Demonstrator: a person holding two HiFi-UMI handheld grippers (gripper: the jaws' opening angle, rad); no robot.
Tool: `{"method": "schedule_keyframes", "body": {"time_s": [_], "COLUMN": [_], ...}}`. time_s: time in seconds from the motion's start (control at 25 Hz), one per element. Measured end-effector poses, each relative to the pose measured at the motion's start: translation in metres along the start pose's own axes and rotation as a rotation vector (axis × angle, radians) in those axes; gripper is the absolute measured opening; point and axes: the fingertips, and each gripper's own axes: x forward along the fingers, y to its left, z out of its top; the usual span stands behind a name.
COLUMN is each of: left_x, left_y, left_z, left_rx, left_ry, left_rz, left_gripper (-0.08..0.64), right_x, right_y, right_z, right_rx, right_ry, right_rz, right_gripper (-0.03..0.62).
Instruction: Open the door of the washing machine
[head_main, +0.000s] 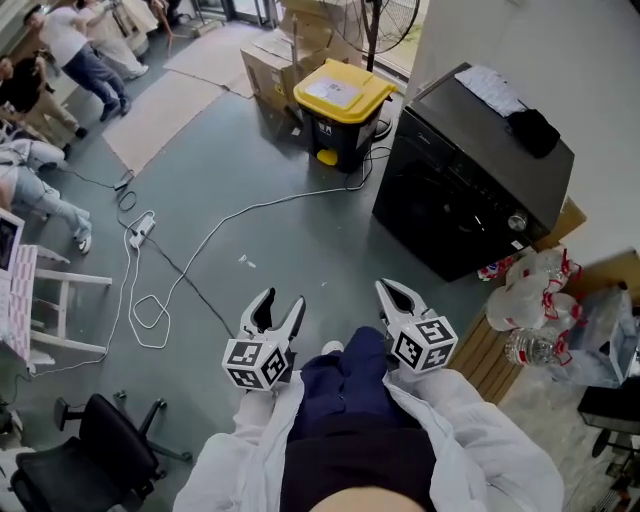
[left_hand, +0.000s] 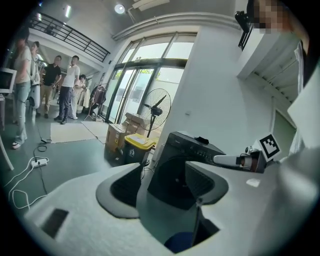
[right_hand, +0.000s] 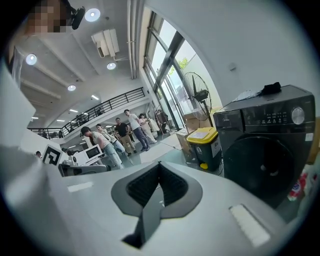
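The left tongs (head_main: 281, 300) and right tongs (head_main: 388, 288) are white with dark grey ribbed pads and carry black-and-white square markers (head_main: 258, 362). Behind them are white sleeves (head_main: 235, 455) and navy trousers (head_main: 345, 385). Ahead and to the right of the right tongs, the washing machine (head_main: 470, 190) is glossy black, with a black cloth (head_main: 533, 130) and a white sheet (head_main: 492, 88) on top. Ahead of both tongs, the bin (head_main: 343, 100) has a yellow lid over a black body. The floor (head_main: 230, 170) is dull grey-green, crossed by a white cable (head_main: 215, 235) ahead of the left tongs. Right of the right tongs, clear bottles (head_main: 530, 305) bear red-and-white labels.
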Motion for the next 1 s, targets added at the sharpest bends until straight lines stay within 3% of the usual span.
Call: {"method": "schedule_keyframes", "body": {"time_s": [0.56, 1.0], "left_x": [0.087, 0.247], "left_y": [0.027, 0.073], "left_z": [0.032, 0.103], "left_rx": [0.005, 0.03], "left_ry": [0.005, 0.043], "left_rz": [-0.049, -0.079], "left_gripper": [0.269, 0.27], "right_x": [0.07, 0.194], "right_y": [-0.049, -0.148], "right_z": [0.026, 0.104], "right_rx": [0.003, 0.022], "right_ry": [0.022, 0.023], "right_rz": [-0.02, -0.037], "right_gripper": [0.009, 0.009]}}
